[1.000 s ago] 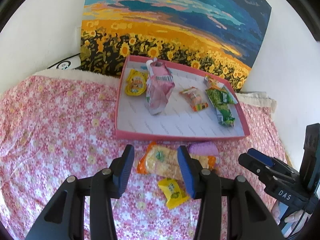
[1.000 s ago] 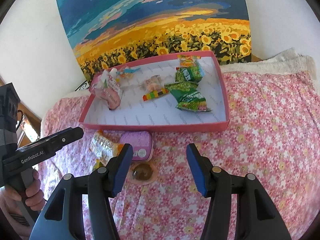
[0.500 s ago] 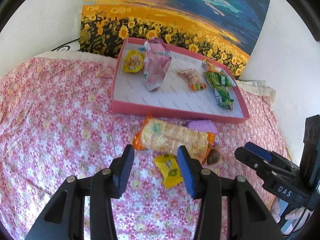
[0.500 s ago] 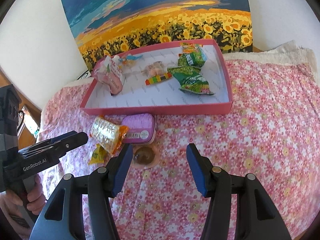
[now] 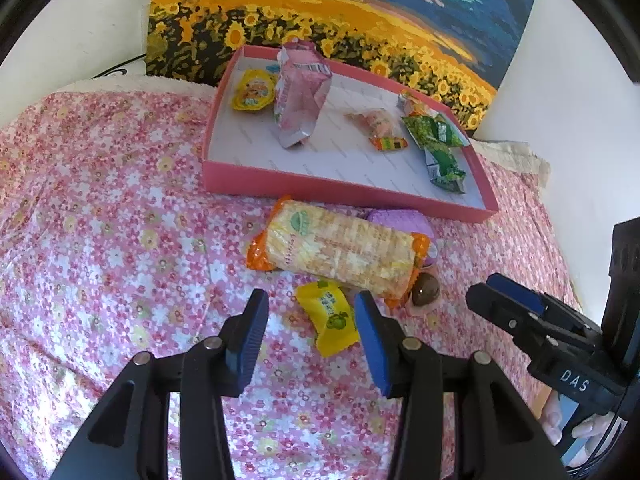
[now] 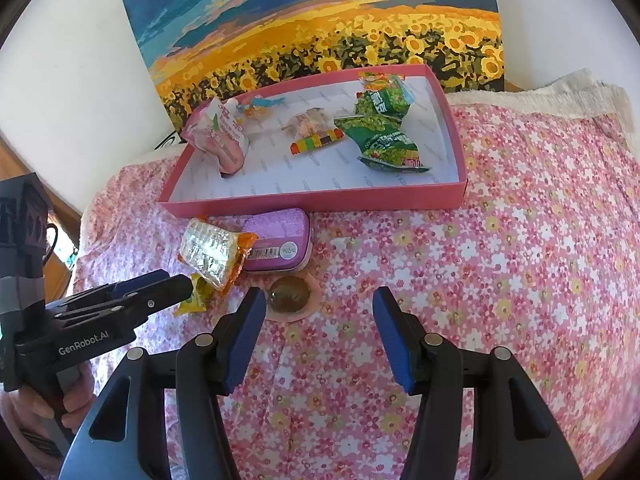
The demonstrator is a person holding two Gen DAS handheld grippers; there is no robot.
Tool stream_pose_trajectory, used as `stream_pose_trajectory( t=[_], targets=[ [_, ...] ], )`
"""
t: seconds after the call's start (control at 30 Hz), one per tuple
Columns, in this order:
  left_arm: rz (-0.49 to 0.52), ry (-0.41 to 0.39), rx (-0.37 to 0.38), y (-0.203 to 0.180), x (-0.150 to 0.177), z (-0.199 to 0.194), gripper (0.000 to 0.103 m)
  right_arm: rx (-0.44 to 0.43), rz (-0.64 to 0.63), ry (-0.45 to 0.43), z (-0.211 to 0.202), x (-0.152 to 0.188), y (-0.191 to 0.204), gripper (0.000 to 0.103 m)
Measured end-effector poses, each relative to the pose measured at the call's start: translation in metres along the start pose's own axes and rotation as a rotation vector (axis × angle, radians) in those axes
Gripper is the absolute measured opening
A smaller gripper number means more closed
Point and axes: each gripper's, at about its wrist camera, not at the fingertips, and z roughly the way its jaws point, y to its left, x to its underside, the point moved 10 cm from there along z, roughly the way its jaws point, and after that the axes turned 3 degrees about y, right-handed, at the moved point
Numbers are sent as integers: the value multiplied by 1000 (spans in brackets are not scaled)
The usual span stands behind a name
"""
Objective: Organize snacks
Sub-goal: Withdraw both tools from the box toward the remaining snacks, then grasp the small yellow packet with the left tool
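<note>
My left gripper (image 5: 307, 314): jaws parted, nothing pressed between the blue pads; it hangs over the flowered cloth (image 5: 100, 208) at the lower middle of the left wrist view
Between my left fingers (image 5: 370, 336): the yellow candy packet (image 5: 331, 322) shows in the gap on the cloth, nearer the right pad; I cannot tell whether that pad touches it
My right gripper (image 6: 318, 312): jaws parted, holding nothing, lower middle of the right wrist view
By my right fingers (image 6: 246, 332): the brown round sweet (image 6: 289, 295) lies on the cloth just beyond the left pad's tip
Cracker pack (image 5: 340, 250): orange-ended, lying flat at the centre of the left wrist view, just above the yellow packet
Purple tin (image 6: 278, 239): beside the cracker pack, close to the tray's near wall
Pink tray (image 5: 344, 192): upper middle, in front of the sunflower painting (image 5: 344, 20)
In the tray: pink pouch (image 5: 300, 96) propped up at left, green packets (image 5: 438, 144) at right
</note>
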Motion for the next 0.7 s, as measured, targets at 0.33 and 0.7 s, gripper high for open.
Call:
stream_pose_trajectory(
  t=[0.33,0.7],
  targets=[
    [48,47,35,-14,6,17,47,-1,14,13,2,5,-2,57],
    [78,38,32,-20,3,23,28,3,19,21,2,8,-3,57]
  ],
)
